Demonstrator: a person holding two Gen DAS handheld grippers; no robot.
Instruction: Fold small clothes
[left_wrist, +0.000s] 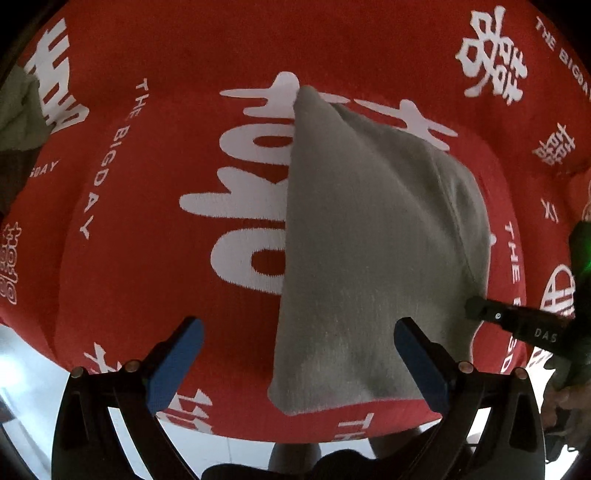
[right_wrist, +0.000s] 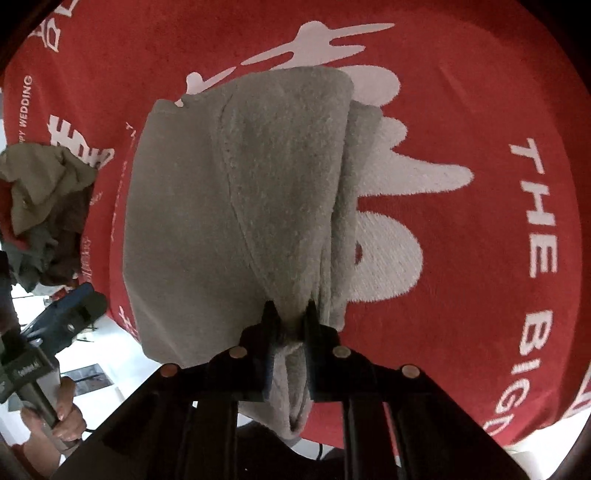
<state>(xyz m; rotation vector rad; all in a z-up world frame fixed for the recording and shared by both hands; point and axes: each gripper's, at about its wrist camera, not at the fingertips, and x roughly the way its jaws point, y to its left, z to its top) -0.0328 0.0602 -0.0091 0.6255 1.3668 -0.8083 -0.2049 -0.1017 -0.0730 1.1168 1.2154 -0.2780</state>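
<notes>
Only the right wrist view shows the right gripper (right_wrist: 290, 314) clamped on the grey towel's (right_wrist: 236, 206) bunched edge; the left gripper (left_wrist: 299, 354), jaws wide apart, hovers over the towel on the red blanket (left_wrist: 147, 206).

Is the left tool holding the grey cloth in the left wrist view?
No, the left tool stands wide open above the grey cloth, and its blue pads press on nothing.
</notes>
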